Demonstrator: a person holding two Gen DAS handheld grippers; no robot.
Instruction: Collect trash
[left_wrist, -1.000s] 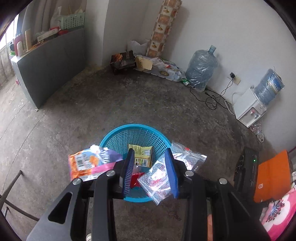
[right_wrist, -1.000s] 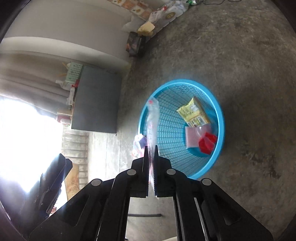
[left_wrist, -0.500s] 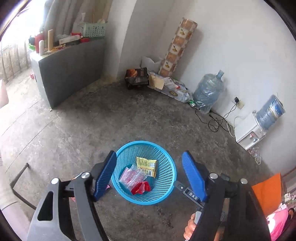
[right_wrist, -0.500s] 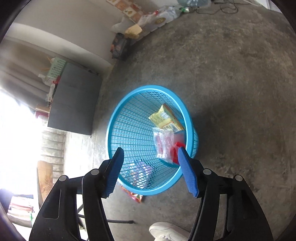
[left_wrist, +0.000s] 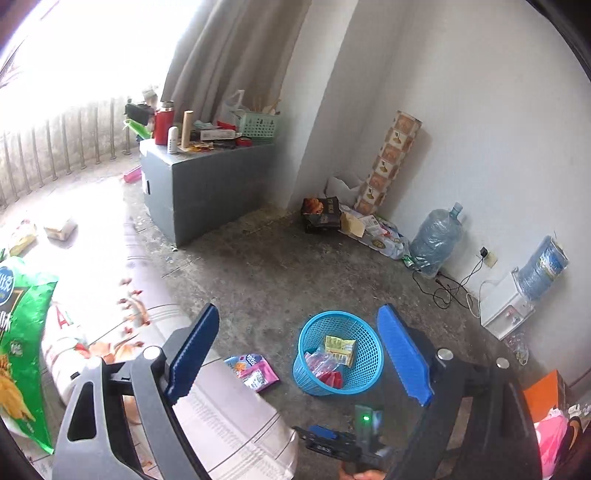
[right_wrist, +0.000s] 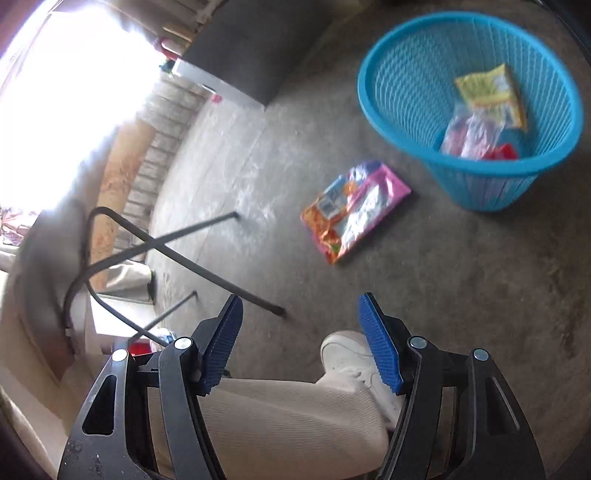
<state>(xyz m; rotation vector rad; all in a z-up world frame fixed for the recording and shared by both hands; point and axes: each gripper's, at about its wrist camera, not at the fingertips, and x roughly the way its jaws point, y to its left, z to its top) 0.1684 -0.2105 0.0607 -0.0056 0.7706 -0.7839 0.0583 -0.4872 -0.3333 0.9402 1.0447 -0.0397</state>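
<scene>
In the left wrist view the left tool (left_wrist: 299, 356) fills the lower part of the frame with its blue pads spread wide apart and nothing between them. Seen through that gap, right of centre in the lower half, the blue basket (left_wrist: 365, 354) stands upright on the concrete floor (left_wrist: 266, 280). Inside it lie a yellow packet (left_wrist: 339, 346), a clear plastic bag (left_wrist: 320, 363) and a red scrap (left_wrist: 332, 379). Just left of the basket, apart from it, a pink and orange wrapper (left_wrist: 252, 370) lies flat on the floor.

In the right wrist view the right tool (right_wrist: 300, 345) sits at the bottom centre, also gaping and holding nothing, above a trouser leg (right_wrist: 280, 421) and a white shoe (right_wrist: 349, 354). The basket (right_wrist: 391, 110) is at the upper right, the wrapper (right_wrist: 354, 210) near frame centre, left of and below it. Dark chair legs (right_wrist: 177, 251) cross the left side.
</scene>
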